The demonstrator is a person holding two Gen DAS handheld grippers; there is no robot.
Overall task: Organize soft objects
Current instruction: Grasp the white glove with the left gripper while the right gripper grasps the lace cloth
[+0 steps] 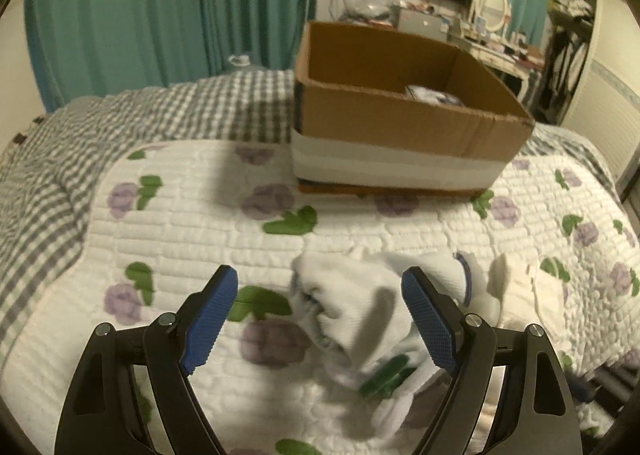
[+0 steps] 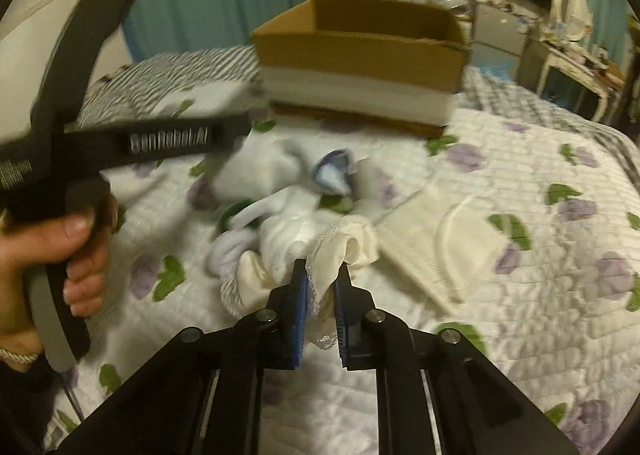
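Observation:
My left gripper is open, its blue pads either side of a white sock lying on the floral quilt. In the right wrist view the left gripper's black body is held by a hand at the left, over the white socks. My right gripper is shut on a cream lace-edged cloth, lifting its edge from the pile. An open cardboard box stands behind on the bed; it also shows in the right wrist view. Some small item lies inside it.
A flat cream garment lies right of the pile. A white quilt with purple flowers covers a checked blanket. Teal curtains, a wall TV and a cluttered dresser stand behind the bed.

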